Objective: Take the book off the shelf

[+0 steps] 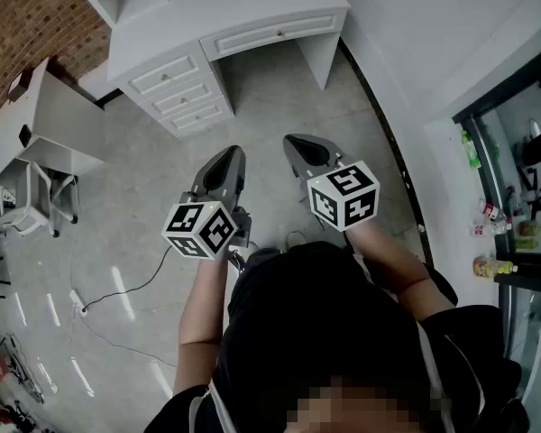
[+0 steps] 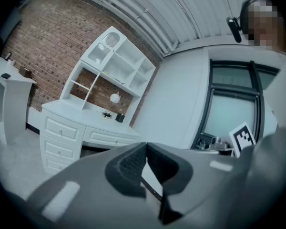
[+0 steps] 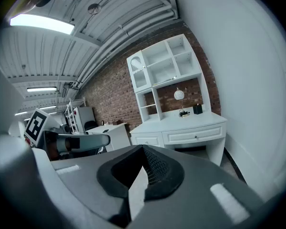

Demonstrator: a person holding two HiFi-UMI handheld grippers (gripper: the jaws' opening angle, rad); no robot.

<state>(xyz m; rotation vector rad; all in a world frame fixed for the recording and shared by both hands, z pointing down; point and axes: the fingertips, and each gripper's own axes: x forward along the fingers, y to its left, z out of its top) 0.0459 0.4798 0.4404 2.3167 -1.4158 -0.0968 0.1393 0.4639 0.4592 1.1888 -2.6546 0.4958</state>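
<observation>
Shelf (image 3: 164, 73): one; left gripper (image 1: 227, 157), right gripper (image 1: 295, 142): two.

No real text to read here, honestly. Closest thing is the black-and-white square patterns on the marker cube (image 1: 201, 228) of the left tool (image 1: 227, 154) and on the second cube (image 1: 343, 194) of the right tool (image 1: 296, 141): blocky codes, no letters or numbers. The bottles (image 1: 490, 211) at the right edge of the head view have coloured labels, but they're way too small to make out.
</observation>
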